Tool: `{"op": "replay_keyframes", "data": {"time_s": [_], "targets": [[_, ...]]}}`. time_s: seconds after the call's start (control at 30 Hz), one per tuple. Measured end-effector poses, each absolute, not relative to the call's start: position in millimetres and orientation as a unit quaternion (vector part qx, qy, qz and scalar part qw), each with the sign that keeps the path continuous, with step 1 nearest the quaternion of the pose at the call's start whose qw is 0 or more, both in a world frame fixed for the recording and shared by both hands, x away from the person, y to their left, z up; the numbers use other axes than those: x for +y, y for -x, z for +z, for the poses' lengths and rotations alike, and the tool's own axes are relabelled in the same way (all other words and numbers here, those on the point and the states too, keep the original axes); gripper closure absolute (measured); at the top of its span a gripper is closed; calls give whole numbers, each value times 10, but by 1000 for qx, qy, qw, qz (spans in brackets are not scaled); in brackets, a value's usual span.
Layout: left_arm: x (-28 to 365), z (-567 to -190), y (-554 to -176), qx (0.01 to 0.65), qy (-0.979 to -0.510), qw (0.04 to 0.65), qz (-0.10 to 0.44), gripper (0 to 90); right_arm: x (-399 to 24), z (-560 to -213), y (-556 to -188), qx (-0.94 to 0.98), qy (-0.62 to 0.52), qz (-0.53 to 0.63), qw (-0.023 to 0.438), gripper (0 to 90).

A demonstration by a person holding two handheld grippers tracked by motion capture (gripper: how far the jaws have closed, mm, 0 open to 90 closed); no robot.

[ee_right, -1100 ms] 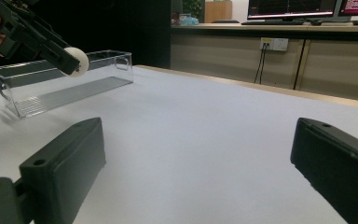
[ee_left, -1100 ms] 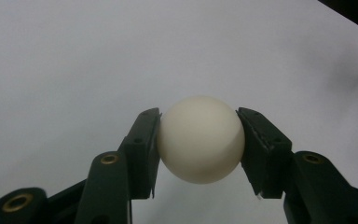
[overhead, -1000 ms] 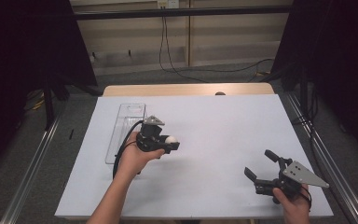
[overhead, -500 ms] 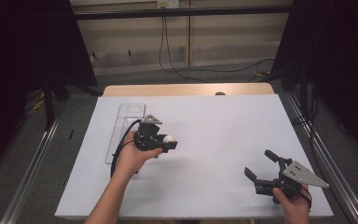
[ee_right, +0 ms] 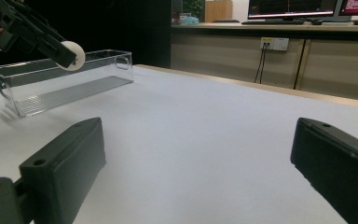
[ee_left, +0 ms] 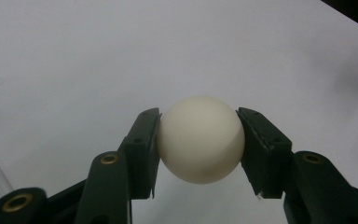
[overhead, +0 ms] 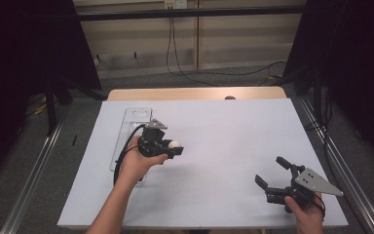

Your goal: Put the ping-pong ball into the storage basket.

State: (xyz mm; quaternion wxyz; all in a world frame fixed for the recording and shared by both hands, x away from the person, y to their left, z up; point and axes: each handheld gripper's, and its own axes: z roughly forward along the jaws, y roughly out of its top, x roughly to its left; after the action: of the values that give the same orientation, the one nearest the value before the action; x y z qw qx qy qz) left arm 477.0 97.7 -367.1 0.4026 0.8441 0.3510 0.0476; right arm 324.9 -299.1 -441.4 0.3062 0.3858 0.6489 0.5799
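Note:
A white ball (ee_left: pixel 200 139) is clamped between the two black jaws of my left gripper (overhead: pixel 174 147), which a hand holds above the white table, just right of a clear plastic bin (overhead: pixel 135 121). In the high view the ball (overhead: pixel 175 144) sits at the gripper's tip. The right gripper view shows that same ball (ee_right: pixel 73 55) and the left gripper (ee_right: pixel 67 56) up at the far left, in front of the clear bin (ee_right: pixel 65 86). My right gripper (overhead: pixel 271 171) rests low at the table's front right, its jaws wide apart and nothing between them.
The white sheet (overhead: pixel 224 131) covers most of the table; a wooden edge (overhead: pixel 195 93) shows at the back. Metal rails run along both sides on the floor. Dark curtains hang left and right, and a cable trails down the back wall.

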Motion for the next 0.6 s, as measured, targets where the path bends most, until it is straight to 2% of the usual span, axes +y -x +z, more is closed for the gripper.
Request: {"op": "replay_keyframes", "data": {"time_s": [0.6], "targets": [[1111,-3661,-4791,361,-839,404,54,512,-2985,-4416,-3253,648,-387,580,308,27]]}}
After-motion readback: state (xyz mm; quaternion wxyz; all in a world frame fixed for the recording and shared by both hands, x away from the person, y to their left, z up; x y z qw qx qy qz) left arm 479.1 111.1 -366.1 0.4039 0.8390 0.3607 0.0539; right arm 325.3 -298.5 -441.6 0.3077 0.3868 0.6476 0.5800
